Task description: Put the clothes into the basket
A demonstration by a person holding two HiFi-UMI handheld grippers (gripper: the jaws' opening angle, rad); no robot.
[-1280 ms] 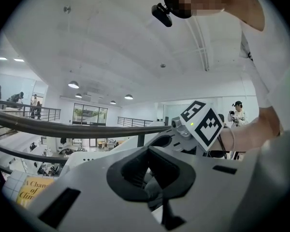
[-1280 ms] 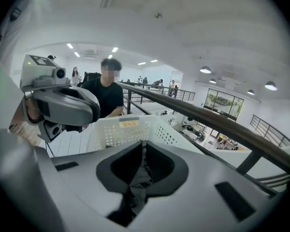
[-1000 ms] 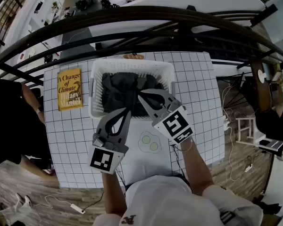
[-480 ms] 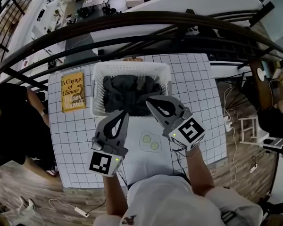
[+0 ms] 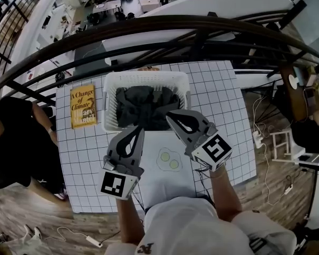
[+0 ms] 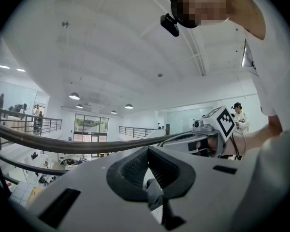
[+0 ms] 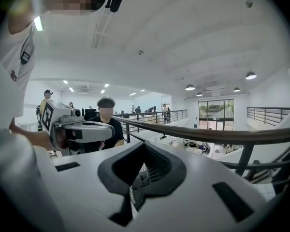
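Open-plan lab hall: mezzanine railings (image 5: 165, 28), gridded table (image 5: 223, 89).

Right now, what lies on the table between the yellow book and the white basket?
Nothing. In the head view only a narrow strip of bare gridded table separates the book from the basket.

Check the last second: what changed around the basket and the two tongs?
The right tongs pulled back toward the person and rightward, away from the middle of the dark clothes in the basket. They are shut and empty, with nothing taken or let go. The left tongs barely shifted and are also shut. Clothes, basket and book stayed put.
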